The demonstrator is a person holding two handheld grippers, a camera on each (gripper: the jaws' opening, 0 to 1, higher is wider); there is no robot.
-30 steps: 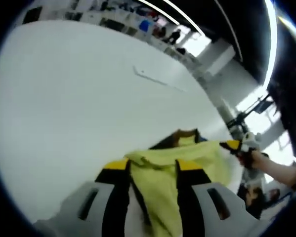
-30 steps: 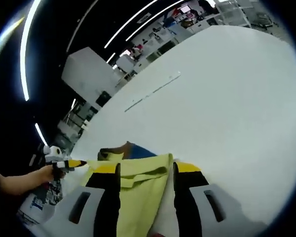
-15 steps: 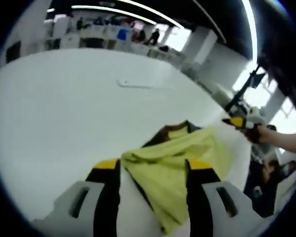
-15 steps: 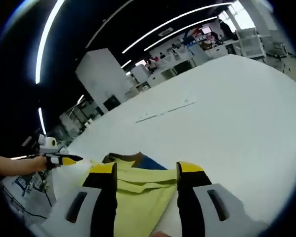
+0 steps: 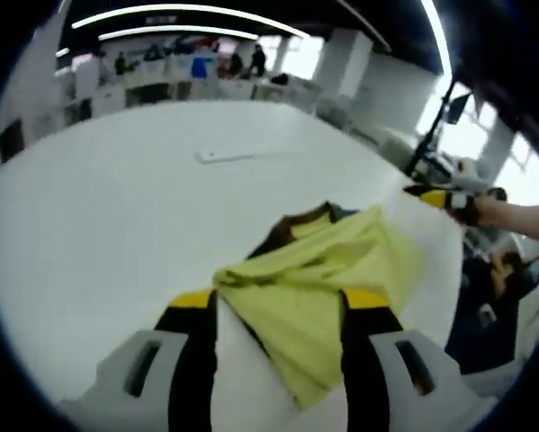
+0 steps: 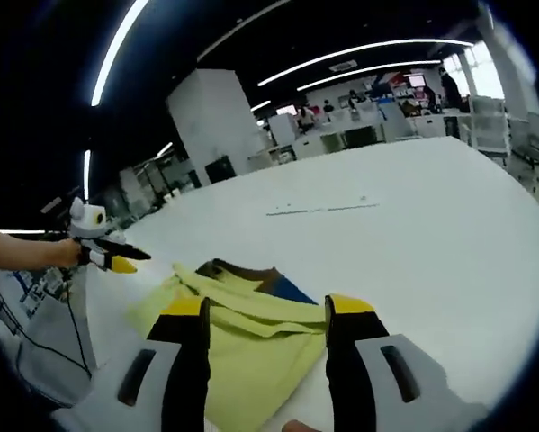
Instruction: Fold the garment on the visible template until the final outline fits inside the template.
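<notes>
A: Item one, left gripper view. How is the garment (image 5: 327,297) placed against the jaws?

B: A yellow-green garment with a dark collar is seen rumpled on the white bench (image 5: 116,216). One corner of it is drawn down between the jaws of the left gripper (image 5: 278,301), whose yellow-tipped black jaws are set apart on either side of the cloth. Whether the cloth is pinched cannot be told. The right gripper (image 5: 435,195) is entered from the right edge, carried in a hand (image 5: 494,209), close to the garment's far corner; its jaw state cannot be told.

A: Item two, right gripper view?

B: The same garment (image 6: 242,337) is recorded lying between and beyond the jaws of the right gripper (image 6: 265,308), which stand apart with the fabric passing under the gap. The brown and blue collar area is turned toward the far side. The left gripper (image 6: 116,259) is noted at the left, held just beside the garment's left corner.

A: Containers?

B: A pale line marking (image 6: 323,209) is seen on the bench beyond the garment, nothing lying on it.
</notes>
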